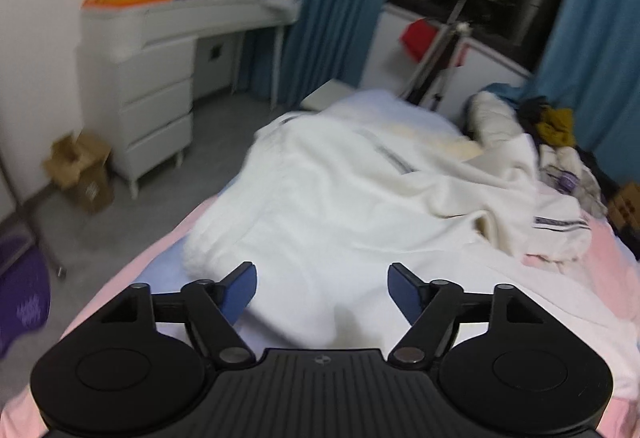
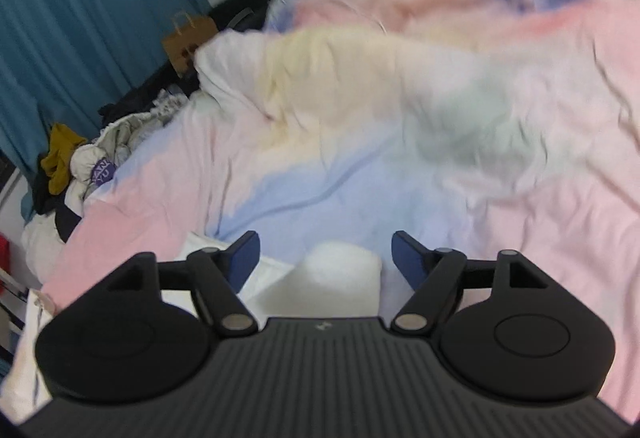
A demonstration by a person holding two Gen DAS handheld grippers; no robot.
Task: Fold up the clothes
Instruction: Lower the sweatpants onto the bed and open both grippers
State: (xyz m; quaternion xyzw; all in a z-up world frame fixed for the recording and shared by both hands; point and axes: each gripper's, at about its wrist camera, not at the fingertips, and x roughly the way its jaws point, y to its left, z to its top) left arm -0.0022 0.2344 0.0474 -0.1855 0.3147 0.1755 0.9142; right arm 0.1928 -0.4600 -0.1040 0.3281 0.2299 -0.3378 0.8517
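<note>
A large white fleece garment point(image 1: 340, 197) with grey striped trim lies spread and rumpled over the pastel bed cover point(image 1: 160, 250). My left gripper point(image 1: 322, 288) hovers open just above its near edge, nothing between the blue pads. In the right wrist view a white piece of the garment point(image 2: 340, 270) shows between and below the open fingers of my right gripper point(image 2: 325, 258), apart from both pads. The pink, blue and yellow bed cover point(image 2: 400, 117) stretches away beyond it.
A pile of unfolded clothes point(image 1: 560, 141) sits at the bed's far right, seen also as the clothes heap point(image 2: 76, 165) by the teal curtain point(image 2: 80, 17). A white drawer unit point(image 1: 152, 101), cardboard box point(image 1: 80, 169) and brown paper bag point(image 2: 188, 41) stand off the bed.
</note>
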